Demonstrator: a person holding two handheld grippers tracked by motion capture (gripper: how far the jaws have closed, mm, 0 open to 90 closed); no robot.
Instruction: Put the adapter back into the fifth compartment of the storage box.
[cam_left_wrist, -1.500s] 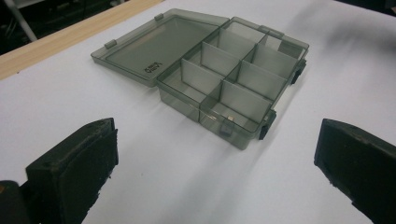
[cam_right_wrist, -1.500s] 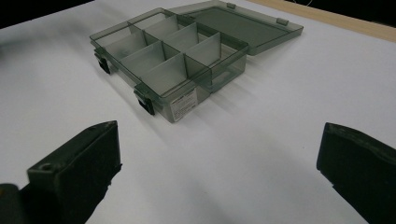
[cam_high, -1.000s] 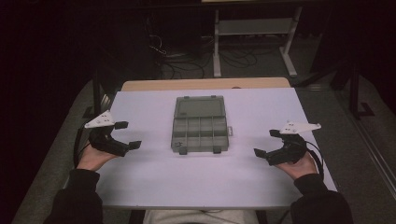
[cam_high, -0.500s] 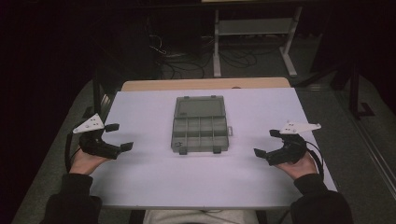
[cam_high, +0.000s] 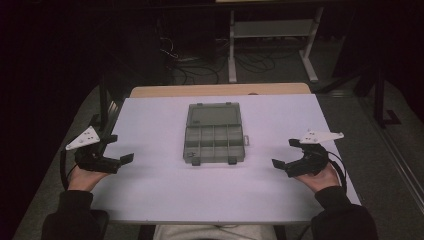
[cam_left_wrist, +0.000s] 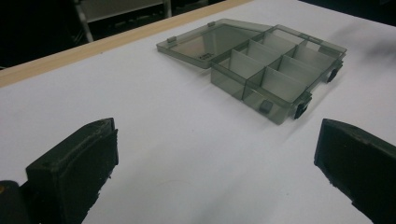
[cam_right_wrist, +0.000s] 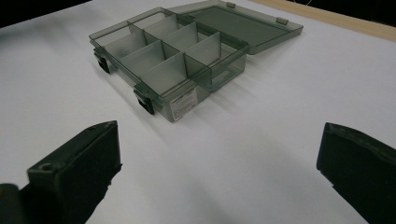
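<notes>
The compartment box (cam_high: 214, 132) was smoky, translucent grey plastic, smooth and faintly glossy, its open lid (cam_left_wrist: 210, 39) catching a soft sheen. The tabletop (cam_high: 160, 195) looked matt white and smooth, with a pale wood edge (cam_high: 220, 90) at the far side. Both grippers' jaws were matt black plastic, slightly scuffed.

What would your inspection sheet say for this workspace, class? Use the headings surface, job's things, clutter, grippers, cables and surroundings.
Surface: white table top, wooden strip along its far edge.
Job's things: grey translucent compartment box at the centre, lid lying open and flat, compartments look empty.
Clutter: nothing seen.
Grippers: left gripper and right gripper both open, apart from the box.
Cables: one trails from each gripper; more on the floor beyond.
Surroundings: dark room, metal stand behind.
</notes>
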